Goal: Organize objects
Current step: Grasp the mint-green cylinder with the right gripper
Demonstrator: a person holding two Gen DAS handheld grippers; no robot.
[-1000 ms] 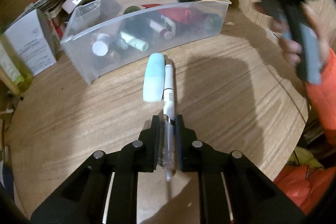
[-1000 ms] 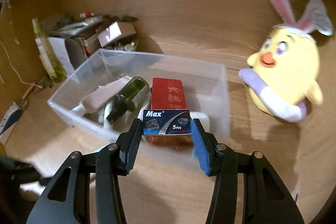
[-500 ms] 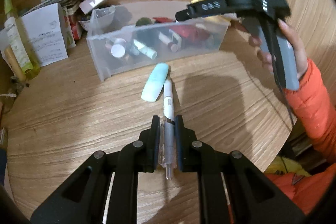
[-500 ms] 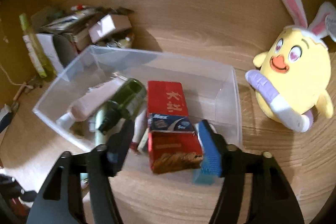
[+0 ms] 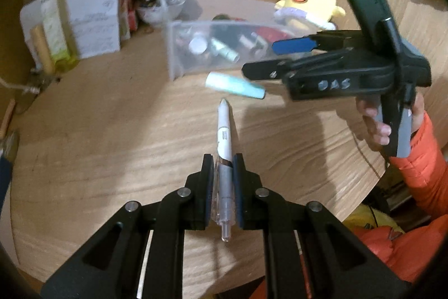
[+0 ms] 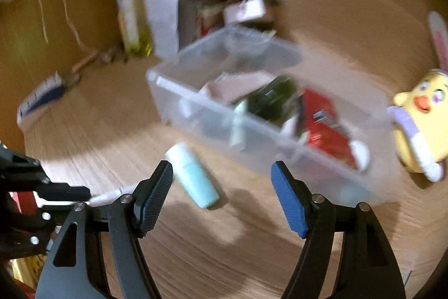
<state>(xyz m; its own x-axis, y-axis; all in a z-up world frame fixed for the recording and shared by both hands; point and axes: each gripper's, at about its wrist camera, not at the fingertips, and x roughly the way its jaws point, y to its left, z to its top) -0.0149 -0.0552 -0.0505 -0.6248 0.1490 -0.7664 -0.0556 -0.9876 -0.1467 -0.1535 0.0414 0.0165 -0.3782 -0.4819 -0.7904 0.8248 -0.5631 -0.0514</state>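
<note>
My left gripper (image 5: 223, 159) is shut on a white and grey pen (image 5: 224, 128), which points away over the wooden table. A mint-green tube (image 5: 233, 85) lies on the table just beyond the pen tip, in front of the clear plastic bin (image 5: 179, 58). The bin holds a red box, a dark green bottle and several small items. My right gripper (image 6: 221, 170) hovers over the mint tube (image 6: 193, 177) near the bin's (image 6: 196, 114) front wall. Its jaws are opening with nothing gripped between them. In the left wrist view the right gripper (image 5: 260, 58) is held by a hand in an orange sleeve.
A yellow plush chick with rabbit ears (image 5: 310, 2) stands right of the bin. White boxes and a tall yellow-green bottle (image 5: 53, 27) crowd the back left. The table's rounded edge (image 5: 364, 187) runs close on the right, with orange fabric below it.
The right gripper let go of the small blue Max box into the bin, opened wide and swung left toward the mint tube. The left gripper drew back with the pen.
</note>
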